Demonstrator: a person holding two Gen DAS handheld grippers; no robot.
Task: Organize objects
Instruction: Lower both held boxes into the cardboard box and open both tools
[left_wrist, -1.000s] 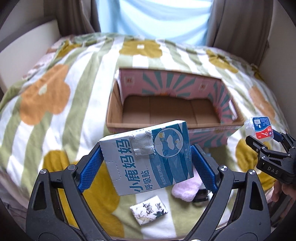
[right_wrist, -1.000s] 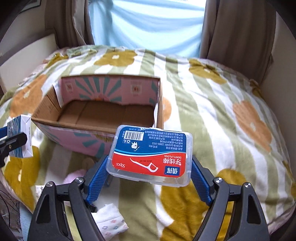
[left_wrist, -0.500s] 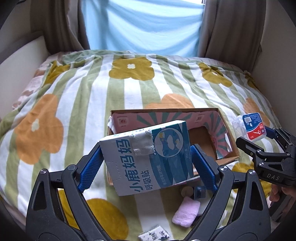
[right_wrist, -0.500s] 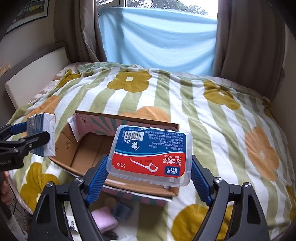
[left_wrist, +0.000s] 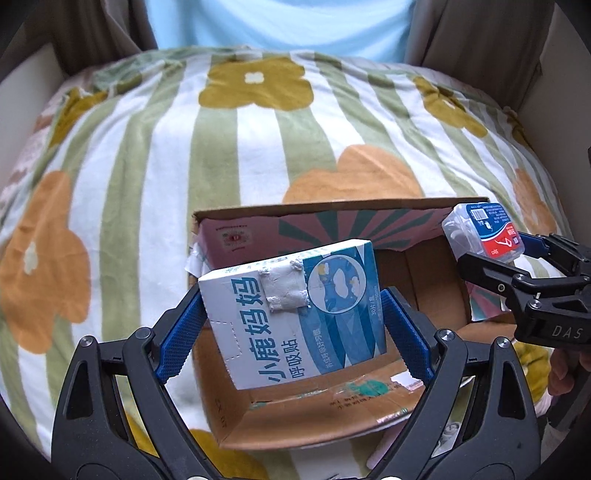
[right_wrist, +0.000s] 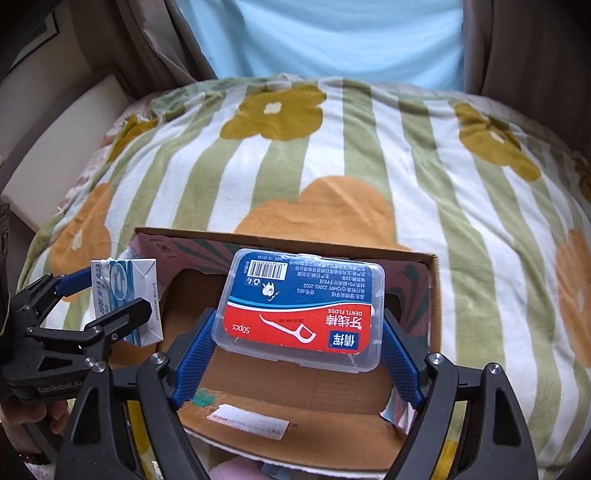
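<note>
Two grippers hover over the cardboard box (left_wrist: 424, 218) on the bed — left gripper (left_wrist: 291, 317) clamps the blue carton (left_wrist: 295, 314), right gripper (right_wrist: 299, 332) the floss case (right_wrist: 301, 308) at its 12 o'clock; releasing comes next.

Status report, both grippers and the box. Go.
Left gripper shut on blue-and-white carton, right gripper shut on dental floss case. Both held above open cardboard box. Box floor bare where visible; nothing blocking.

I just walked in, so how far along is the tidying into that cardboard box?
Nothing shows inside the cardboard box yet. In hand: the left gripper holds the blue-and-white carton and the right gripper the dental floss case, both over the box. Left: releasing both.
</note>
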